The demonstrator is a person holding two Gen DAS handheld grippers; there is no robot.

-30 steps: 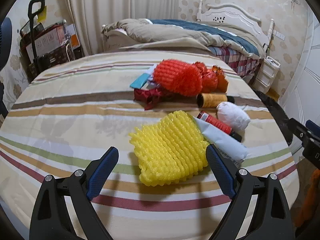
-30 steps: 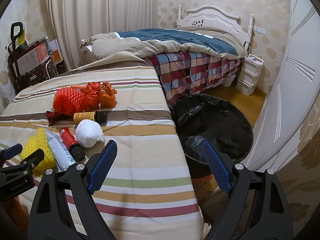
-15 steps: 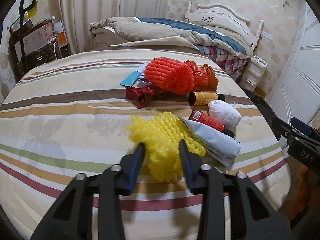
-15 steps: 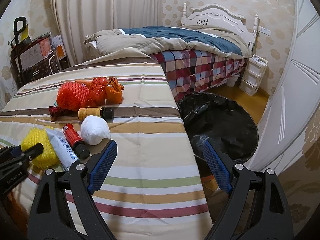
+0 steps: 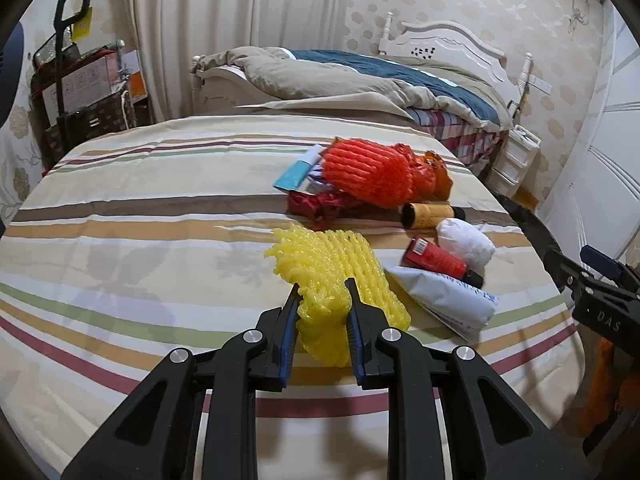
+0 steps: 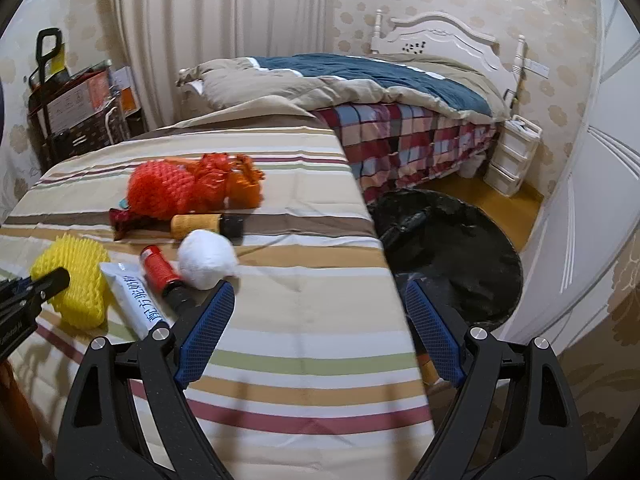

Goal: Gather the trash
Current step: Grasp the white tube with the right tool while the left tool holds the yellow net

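Yellow foam net (image 5: 340,280) low centre of frame, pinched in left gripper (image 5: 322,320): grasp step. Right gripper (image 6: 316,328) agape, empty. Next, probably: lift clear, carry to black bin (image 6: 452,248) at right.

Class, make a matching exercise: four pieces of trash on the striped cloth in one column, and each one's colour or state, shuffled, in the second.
Column 1:
1. foam net
2. paper ball
3. small bottle
4. cardboard tube

Column 2:
A. white, crumpled
B. red, lying on its side
C. yellow, squeezed in the left tongs
D. tan, with a black end

Pairs: 1-C, 2-A, 3-B, 4-D
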